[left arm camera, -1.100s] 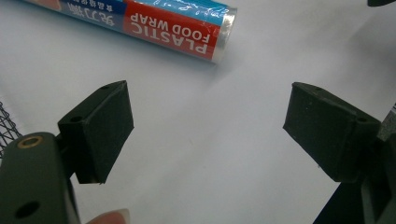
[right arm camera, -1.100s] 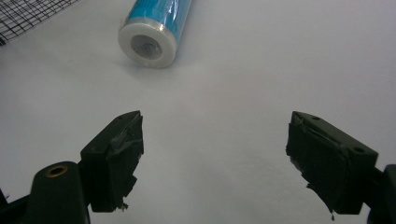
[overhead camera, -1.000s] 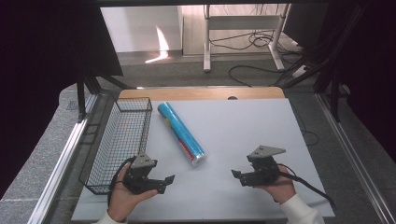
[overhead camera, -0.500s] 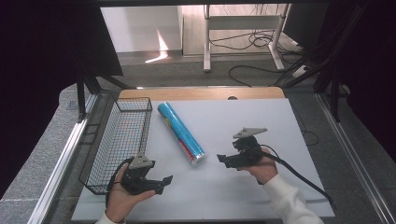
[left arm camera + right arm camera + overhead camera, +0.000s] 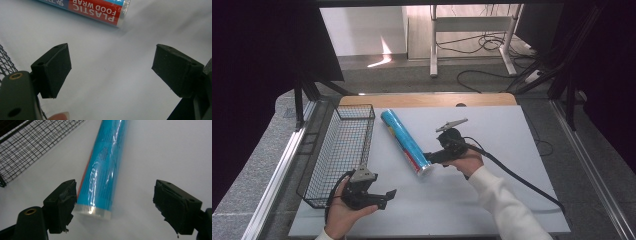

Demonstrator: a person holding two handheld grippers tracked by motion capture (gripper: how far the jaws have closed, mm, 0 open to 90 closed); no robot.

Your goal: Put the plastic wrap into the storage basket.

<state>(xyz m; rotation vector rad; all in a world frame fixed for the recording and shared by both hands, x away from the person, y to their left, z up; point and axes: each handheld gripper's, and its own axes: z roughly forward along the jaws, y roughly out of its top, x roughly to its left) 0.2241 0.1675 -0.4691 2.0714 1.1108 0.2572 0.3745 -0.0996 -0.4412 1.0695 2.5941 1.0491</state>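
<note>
The roll of plastic food wrap is laid on the white table, just beside the wire basket, its long axis slanting from the far-left corner toward the near edge. Its near end is met by the right gripper, whose fingers are spread wide and hold nothing. The left gripper is kept near the near-left corner, equally wide and unloaded, farther from the roll.
</note>
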